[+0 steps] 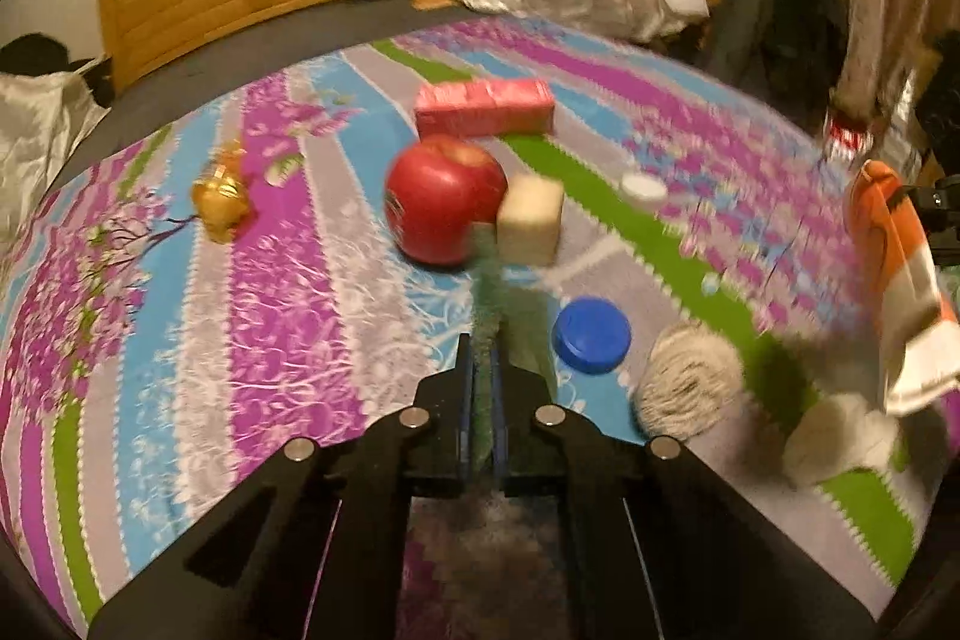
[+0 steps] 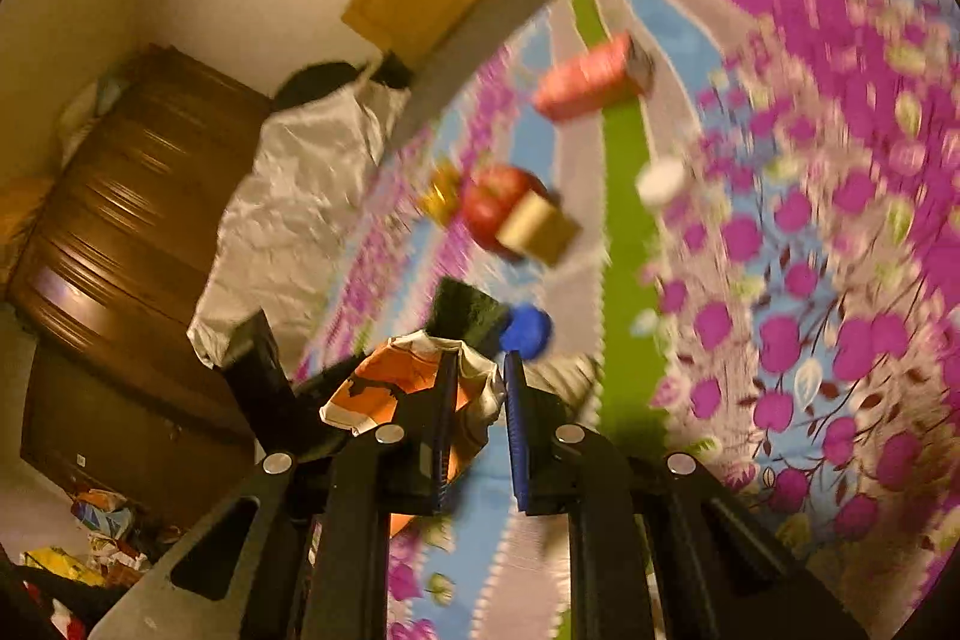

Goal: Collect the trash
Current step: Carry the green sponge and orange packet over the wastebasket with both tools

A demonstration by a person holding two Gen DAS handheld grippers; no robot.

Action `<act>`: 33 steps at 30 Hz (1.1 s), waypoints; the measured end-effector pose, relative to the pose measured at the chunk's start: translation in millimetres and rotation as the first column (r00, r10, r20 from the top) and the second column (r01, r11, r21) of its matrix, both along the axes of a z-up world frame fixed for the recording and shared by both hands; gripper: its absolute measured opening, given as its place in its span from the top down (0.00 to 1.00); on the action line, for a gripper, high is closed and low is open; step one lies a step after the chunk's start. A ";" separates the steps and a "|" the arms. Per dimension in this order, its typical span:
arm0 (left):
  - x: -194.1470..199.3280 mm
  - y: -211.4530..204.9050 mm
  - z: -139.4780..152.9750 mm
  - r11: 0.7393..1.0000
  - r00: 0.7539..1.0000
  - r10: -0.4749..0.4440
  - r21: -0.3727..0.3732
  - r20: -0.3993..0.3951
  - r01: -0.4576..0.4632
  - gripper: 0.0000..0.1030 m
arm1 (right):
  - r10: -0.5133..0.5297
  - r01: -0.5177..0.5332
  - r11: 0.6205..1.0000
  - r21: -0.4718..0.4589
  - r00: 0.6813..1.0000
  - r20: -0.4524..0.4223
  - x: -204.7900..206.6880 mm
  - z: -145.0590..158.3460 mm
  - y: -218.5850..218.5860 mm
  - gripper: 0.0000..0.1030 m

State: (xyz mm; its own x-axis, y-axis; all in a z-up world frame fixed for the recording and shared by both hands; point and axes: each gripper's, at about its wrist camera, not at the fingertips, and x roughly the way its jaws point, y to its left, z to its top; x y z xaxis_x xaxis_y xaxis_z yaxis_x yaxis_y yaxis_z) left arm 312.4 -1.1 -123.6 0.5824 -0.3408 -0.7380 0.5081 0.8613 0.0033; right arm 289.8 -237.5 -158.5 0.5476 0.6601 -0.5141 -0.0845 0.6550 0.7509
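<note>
Clamping a thin dark green scouring pad [image 1: 487, 304], left gripper [image 1: 480, 370] is holding it edge-on, long axis pointing straight ahead toward the apple [image 1: 444, 199] on the bed [image 1: 270, 280]. Right gripper [image 2: 480, 376] is pinching an orange-and-white wrapper [image 2: 396, 388], jaws partly apart, wrapper draping leftward above the bedspread.
</note>
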 end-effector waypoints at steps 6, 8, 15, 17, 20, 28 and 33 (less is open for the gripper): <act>-29.9 -2.3 40.0 1.000 0.998 0.025 -0.017 0.057 -0.024 0.97 | -0.010 0.017 0.994 -0.105 0.998 0.061 -31.1 41.3 9.1 0.83; -45.4 -6.4 53.4 0.999 0.997 0.022 -0.031 0.068 -0.020 0.97 | -0.027 0.036 0.991 -0.127 0.997 0.070 -39.8 52.6 6.9 0.83; -92.2 -36.4 90.0 0.996 0.997 -0.029 -0.083 0.070 0.035 0.97 | -0.148 0.171 0.972 -0.164 0.979 0.139 -100.1 90.2 -28.6 0.83; -104.0 -53.2 100.3 0.994 0.995 -0.058 -0.088 0.078 0.065 0.97 | -0.182 0.212 0.960 -0.183 0.969 0.170 -119.1 106.6 -42.7 0.83; -122.2 -86.5 115.4 0.988 0.989 -0.114 -0.092 0.093 0.122 0.97 | -0.240 0.287 0.934 -0.212 0.945 0.220 -156.6 132.6 -70.3 0.83; -167.6 -197.9 144.7 0.957 0.954 -0.272 -0.065 0.123 0.282 0.97 | -0.409 0.498 0.808 -0.314 0.859 0.307 -262.8 180.3 -155.5 0.83; -205.4 -268.4 155.0 0.914 0.907 -0.395 -0.039 0.148 0.404 0.97 | -0.520 0.617 0.698 -0.364 0.786 0.334 -332.4 196.8 -208.0 0.83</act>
State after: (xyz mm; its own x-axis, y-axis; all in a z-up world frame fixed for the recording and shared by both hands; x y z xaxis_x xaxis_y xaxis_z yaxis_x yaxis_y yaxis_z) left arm 107.0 -269.5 31.4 0.4788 -0.6116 -0.6299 0.8084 0.5869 0.0447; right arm -42.5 -445.6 38.4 0.8599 -0.0772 -0.5045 0.3048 0.8705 0.3864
